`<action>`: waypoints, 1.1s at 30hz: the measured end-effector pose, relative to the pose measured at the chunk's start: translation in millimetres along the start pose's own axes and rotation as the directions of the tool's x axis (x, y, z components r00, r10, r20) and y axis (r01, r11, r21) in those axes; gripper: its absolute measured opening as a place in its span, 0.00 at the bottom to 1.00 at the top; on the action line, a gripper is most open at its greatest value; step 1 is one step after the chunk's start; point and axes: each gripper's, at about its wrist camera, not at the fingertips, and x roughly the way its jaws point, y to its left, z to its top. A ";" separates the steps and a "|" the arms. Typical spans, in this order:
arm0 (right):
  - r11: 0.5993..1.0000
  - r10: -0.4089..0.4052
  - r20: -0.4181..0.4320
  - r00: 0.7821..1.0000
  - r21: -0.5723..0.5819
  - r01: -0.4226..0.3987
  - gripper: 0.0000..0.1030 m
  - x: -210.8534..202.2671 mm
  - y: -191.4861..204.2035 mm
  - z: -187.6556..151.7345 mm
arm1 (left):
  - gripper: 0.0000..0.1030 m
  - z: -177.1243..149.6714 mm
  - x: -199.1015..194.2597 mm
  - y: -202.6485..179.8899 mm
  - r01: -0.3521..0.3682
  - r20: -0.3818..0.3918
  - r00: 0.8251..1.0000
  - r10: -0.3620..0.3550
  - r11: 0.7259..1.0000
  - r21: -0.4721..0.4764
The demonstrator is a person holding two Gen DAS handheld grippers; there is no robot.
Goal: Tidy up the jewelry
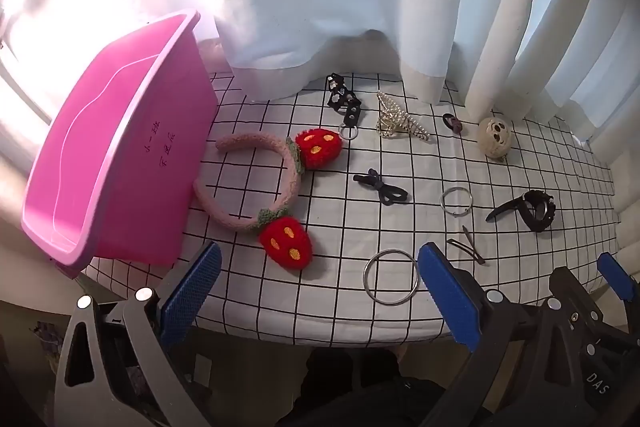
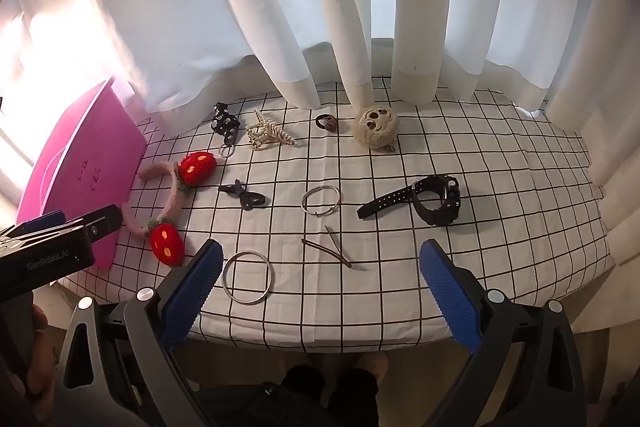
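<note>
Jewelry all out on the cloth, none seen in the pink bin (image 1: 116, 163), though part of its inside hidden from view; sorting judged barely begun, with every piece left to move. Nearest, at bottom of frame: left gripper (image 1: 316, 291) spread wide, holding nothing, hovering short of the table's near edge; right gripper (image 2: 320, 287) likewise spread and empty. Just beyond the blue pads: large silver bangle (image 1: 391, 277), bent hair pins (image 2: 329, 247) to its right. Mid-frame: strawberry headband (image 1: 276, 187) lying next to the bin at left, black bow clip (image 1: 382, 187) in the centre, smaller metal ring (image 1: 456, 201), black wristwatch (image 2: 430, 199) at right. Farther back, along the curtain: black strap keychain (image 1: 344, 103), pearl claw clip (image 1: 396, 121), dark hair tie (image 2: 327, 123), round cream charm with a face (image 2: 376, 127). Surface: white tablecloth with a black grid (image 2: 500, 227), slightly creased, draped over the front edge. Behind, upper half of frame: pale curtains (image 2: 280, 7) hanging in folds down to the cloth, strong daylight washing out the upper left.
</note>
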 end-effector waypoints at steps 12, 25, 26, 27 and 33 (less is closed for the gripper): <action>1.000 -0.004 0.004 1.000 -0.007 0.004 0.91 -3.3 1.7 -0.7 | 0.94 -0.3 -4.1 -0.6 -0.011 0.002 1.000 0.011 1.000 0.001; 1.000 -0.003 0.006 1.000 -0.009 0.003 0.91 -1.4 0.1 -1.1 | 0.94 4.1 -2.9 5.1 -0.013 -0.002 1.000 0.013 1.000 0.002; 1.000 -0.003 0.005 1.000 -0.008 0.003 0.91 -1.4 0.2 -1.2 | 0.94 4.7 -3.0 5.6 -0.014 -0.002 1.000 0.014 1.000 0.003; 1.000 -0.003 0.005 1.000 -0.007 0.003 0.91 -1.4 0.4 -1.3 | 0.94 4.2 -2.9 5.3 -0.013 -0.001 1.000 0.013 1.000 0.004; 1.000 -0.003 0.005 1.000 -0.007 0.003 0.91 -2.2 0.1 -1.3 | 0.94 3.4 -3.1 4.2 -0.016 0.002 1.000 0.016 1.000 0.005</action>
